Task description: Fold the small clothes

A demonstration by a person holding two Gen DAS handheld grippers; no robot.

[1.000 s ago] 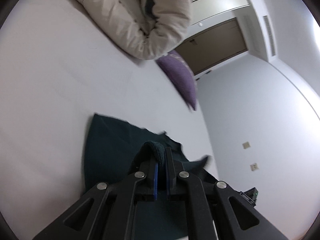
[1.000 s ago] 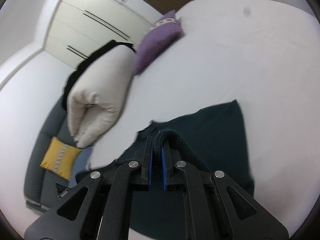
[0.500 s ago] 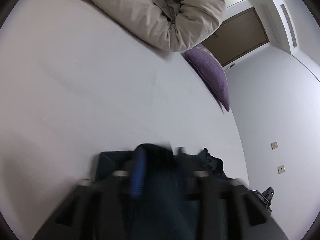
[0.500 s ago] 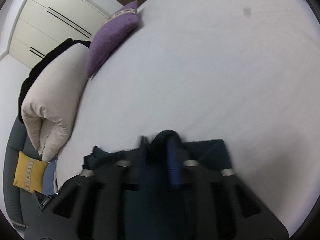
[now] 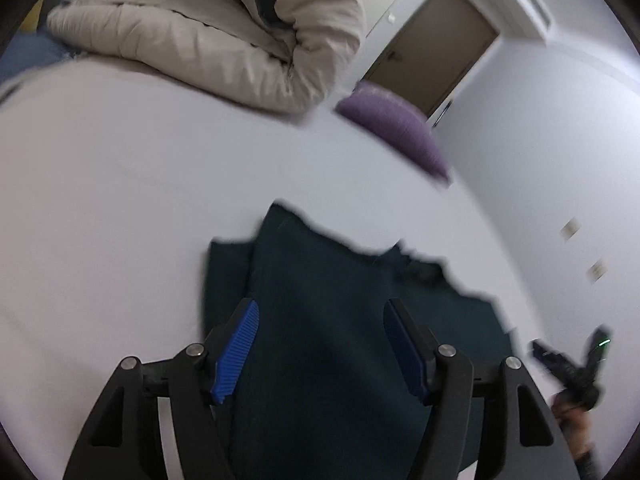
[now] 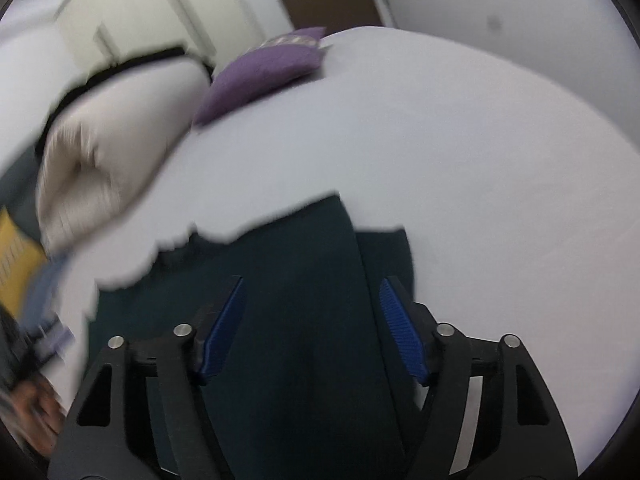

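ok so left wrist view first: my left gripper [image 5: 320, 354] has its blue ribbed pads standing well apart, jaws have just been opening, and nothing is pinched between them. The dark teal knit garment [image 5: 320, 280] lies flat on the white bed sheet [image 5: 120, 200] right under and ahead of the fingers, with one layer laid over another along its left edge, so I'd say a fold has just been laid down and let go. The rolled beige duvet [image 5: 224, 36] and purple cushion [image 5: 396, 128] sit well beyond it. Picture's a bit smeared.

Right wrist view: same story, my right gripper [image 6: 316, 328] is spread wide, jaws just been opening too, pads clear of the cloth, which sits below them on the sheet with a doubled strip along its right side. Far edge looks ragged, though that could be blur.

Judging by that, release step is done. Next I reckon I need to pick fresh grip points, probably the near corners or one side, pinch only the layers I mean to and carry them across for the next fold without dragging the stack
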